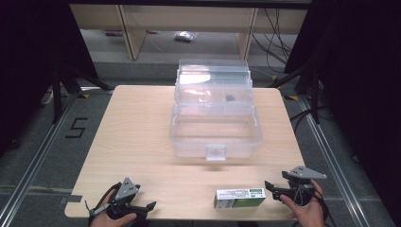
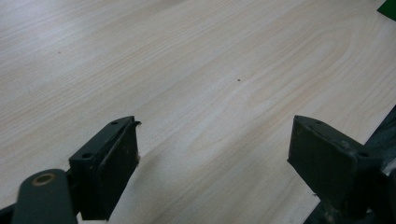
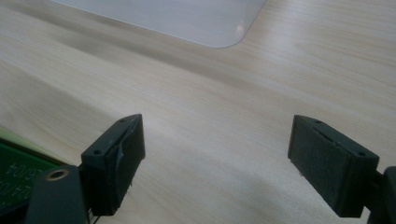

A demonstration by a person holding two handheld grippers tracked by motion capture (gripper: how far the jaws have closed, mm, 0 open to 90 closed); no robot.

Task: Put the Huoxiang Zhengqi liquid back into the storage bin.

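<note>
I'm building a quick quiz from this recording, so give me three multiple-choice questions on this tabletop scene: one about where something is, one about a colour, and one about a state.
1. Where does the green and white carton lie?
A. Inside the clear box
B. On the table's near edge, beside the right tool
C. On the floor

2. What colour is the storage box?
A. Clear
B. Red
C. Black

3. How do the right tool's jaws stand?
A. Shut on the carton
B. Shut on nothing
C. Open, with bare table between them

Answers: 1 B, the high view shows it on the table just beside the right tool. 2 A, the table shows through its walls. 3 C, the right gripper view shows the jaws wide apart over wood.
</note>
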